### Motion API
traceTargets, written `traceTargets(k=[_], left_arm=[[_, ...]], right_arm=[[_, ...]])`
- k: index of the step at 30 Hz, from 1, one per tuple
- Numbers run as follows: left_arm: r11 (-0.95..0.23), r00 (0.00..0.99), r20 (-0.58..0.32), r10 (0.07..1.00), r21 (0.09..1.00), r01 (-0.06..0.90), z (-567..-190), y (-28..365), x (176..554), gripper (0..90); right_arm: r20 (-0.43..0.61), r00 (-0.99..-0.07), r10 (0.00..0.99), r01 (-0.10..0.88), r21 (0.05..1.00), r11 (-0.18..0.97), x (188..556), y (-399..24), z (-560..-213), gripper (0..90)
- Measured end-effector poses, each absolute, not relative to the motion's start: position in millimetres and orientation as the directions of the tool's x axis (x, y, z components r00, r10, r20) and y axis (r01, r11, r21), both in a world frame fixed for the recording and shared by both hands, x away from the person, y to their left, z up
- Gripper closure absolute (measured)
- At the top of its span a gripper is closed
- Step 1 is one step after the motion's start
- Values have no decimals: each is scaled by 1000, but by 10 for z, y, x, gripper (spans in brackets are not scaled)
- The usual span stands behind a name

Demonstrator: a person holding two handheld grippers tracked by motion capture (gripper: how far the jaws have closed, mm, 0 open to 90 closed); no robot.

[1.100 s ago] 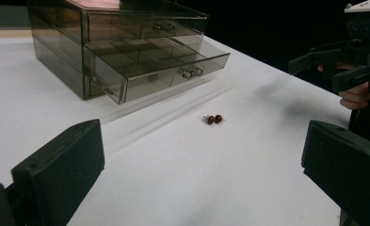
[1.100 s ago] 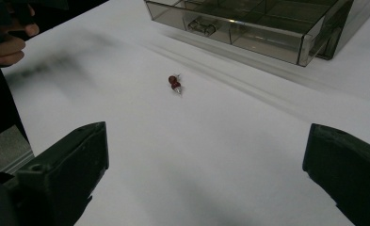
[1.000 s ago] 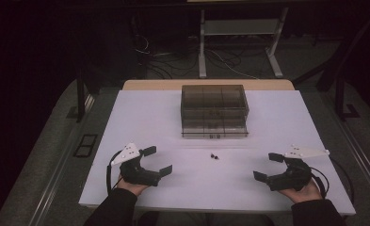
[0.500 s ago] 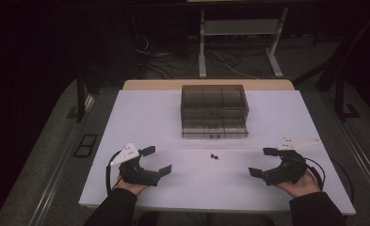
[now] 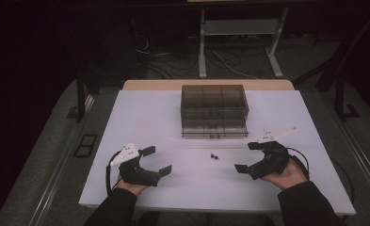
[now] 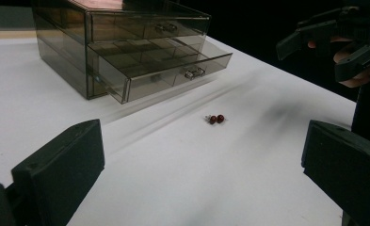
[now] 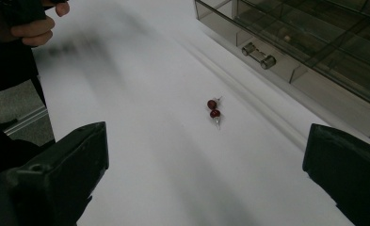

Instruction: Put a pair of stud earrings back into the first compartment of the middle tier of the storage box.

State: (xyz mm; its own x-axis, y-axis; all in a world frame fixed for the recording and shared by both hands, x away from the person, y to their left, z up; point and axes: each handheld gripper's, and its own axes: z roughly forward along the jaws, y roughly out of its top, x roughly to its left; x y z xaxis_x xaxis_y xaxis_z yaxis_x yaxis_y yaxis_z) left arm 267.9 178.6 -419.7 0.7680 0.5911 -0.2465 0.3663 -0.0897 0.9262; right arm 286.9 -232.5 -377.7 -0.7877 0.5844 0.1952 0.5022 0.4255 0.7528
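Two small red stud earrings (image 5: 214,155) lie side by side on the white table (image 5: 145,117), in front of a smoky clear drawer box (image 5: 214,110). The box's lower drawer (image 6: 173,66) is pulled out, showing divided compartments. My left gripper (image 5: 156,160) rests at the near left, open and holding nothing, left of the earrings (image 6: 216,119). My right gripper (image 5: 248,157) hovers open and holding nothing just right of the earrings (image 7: 213,109), its jaws on either side of them in the right gripper view. The open drawer (image 7: 314,52) is at that view's upper right.
A wooden strip (image 5: 206,84) runs along the table's far edge behind the box. Beyond it stand a metal stand (image 5: 241,28) and floor cables (image 5: 173,56). Dark chair frames (image 5: 86,89) flank the table. The other hand (image 7: 27,23) shows at the right gripper view's top left.
My right gripper has moved left toward the earrings and turned inward. The left gripper has stayed put.
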Motion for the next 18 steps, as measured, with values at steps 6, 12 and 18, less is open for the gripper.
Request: traceTargets(k=[6, 12, 18], left_arm=[[-89, 769, -248, 590, 926, 367, -4198, 1783, 2679, 0], [-89, 769, -249, 589, 926, 367, -4197, 1782, 2680, 0], [-87, 769, -248, 588, 927, 366, -4193, 1780, 2677, 0]], right_arm=[[195, -798, 570, 498, 746, 442, 2948, -2219, -3769, 3], [191, -813, 550, 488, 739, 465, 3035, -2104, -3800, 3], [198, -816, 542, 493, 729, 475, 3144, -2036, -3885, 3]])
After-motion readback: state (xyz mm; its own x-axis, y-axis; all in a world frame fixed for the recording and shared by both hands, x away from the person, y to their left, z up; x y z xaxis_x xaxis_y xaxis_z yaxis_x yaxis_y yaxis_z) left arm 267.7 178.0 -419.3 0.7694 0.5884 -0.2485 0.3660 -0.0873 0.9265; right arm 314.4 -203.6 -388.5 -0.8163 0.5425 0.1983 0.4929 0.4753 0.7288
